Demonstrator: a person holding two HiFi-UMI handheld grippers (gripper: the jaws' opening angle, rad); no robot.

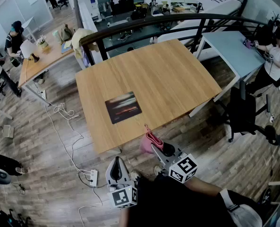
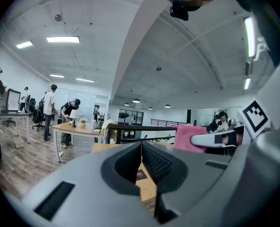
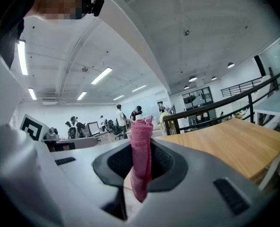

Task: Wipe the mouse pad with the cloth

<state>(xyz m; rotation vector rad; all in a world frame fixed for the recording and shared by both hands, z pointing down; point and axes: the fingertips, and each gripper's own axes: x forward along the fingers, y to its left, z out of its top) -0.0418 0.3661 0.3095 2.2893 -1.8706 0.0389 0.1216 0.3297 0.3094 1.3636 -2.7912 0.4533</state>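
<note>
The dark rectangular mouse pad with a blurred reddish print [image 1: 123,107] lies flat on the near-left part of the light wooden table [image 1: 177,74], a little in from the near edge. Nothing else is on the tabletop. The right gripper [image 1: 154,145] hangs just off that near edge, to the right of the pad and apart from it. In the right gripper view its jaws are pinched onto a pink cloth [image 3: 140,150], which is bunched into a narrow upright fold that sticks out above the pinch and droops below it. The left gripper [image 1: 116,162] is held nearer the person, over the wood-patterned floor, with its jaws pressed together on nothing.

Wiping looks not yet begun: the cloth has to be carried forward and left onto the pad.

Several things could go wrong from here:
- Because the cloth is gathered into a thin strip, only a narrow edge may meet the pad, or the hard jaw tips may scrape the surface instead.
- The pad lies loose on smooth wood with nothing holding it, so a firm stroke could push it along or off the near edge.
- Drag from the pad could tug the cloth out of the pinch.
- A white power strip [image 1: 92,176] and its cables lie on the floor near the person's feet and could catch a step toward the table.
</note>
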